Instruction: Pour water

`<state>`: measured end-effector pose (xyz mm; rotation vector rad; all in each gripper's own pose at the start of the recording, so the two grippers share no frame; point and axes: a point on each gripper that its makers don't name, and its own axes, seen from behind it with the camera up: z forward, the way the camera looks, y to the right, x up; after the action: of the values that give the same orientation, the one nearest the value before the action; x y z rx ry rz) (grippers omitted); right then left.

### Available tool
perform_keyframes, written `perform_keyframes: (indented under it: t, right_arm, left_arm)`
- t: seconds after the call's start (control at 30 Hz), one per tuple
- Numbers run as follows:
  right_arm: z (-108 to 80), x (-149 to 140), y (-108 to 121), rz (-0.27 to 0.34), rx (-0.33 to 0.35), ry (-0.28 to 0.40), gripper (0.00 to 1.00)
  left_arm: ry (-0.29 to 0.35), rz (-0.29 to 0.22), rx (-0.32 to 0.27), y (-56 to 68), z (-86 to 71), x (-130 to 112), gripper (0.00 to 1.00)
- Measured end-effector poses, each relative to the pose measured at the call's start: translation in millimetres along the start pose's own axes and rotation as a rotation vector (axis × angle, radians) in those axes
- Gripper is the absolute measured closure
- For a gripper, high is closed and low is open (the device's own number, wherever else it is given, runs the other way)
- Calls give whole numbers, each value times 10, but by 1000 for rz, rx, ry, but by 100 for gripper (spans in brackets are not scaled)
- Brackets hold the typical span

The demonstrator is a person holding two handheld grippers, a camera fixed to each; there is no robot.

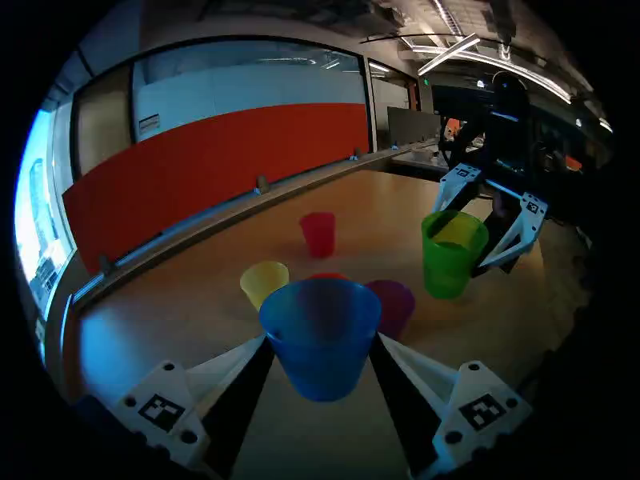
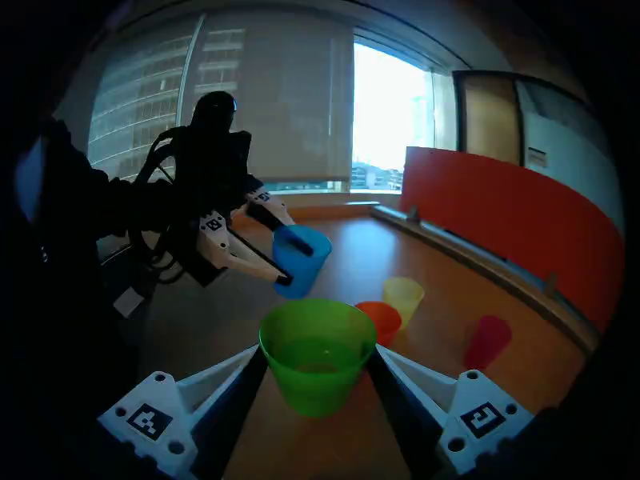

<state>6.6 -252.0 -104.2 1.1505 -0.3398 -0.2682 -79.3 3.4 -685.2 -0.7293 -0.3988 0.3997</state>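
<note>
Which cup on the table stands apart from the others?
The red cup, alone nearer the divider; yellow, orange and purple cluster together.

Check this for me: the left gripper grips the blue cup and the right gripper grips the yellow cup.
One point is wrong. The right gripper grips the green cup, not the yellow one, as the right gripper view shows; the yellow cup stands free on the table. The left gripper does grip the blue cup.

Long wooden table (image 1: pixel 376 200); red partition panel (image 1: pixel 216 168) along its edge; bright window (image 2: pixel 384 128); ceiling strip lights (image 1: pixel 480 56)
</note>
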Motion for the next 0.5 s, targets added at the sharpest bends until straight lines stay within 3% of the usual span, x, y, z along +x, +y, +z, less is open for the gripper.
perform_keyframes:
  t: [0.5]
  right_arm:
    - [-75,-247,38,-5,11,-73,11]
  left_arm:
    - [-90,61,-42,79,104,-295,18]
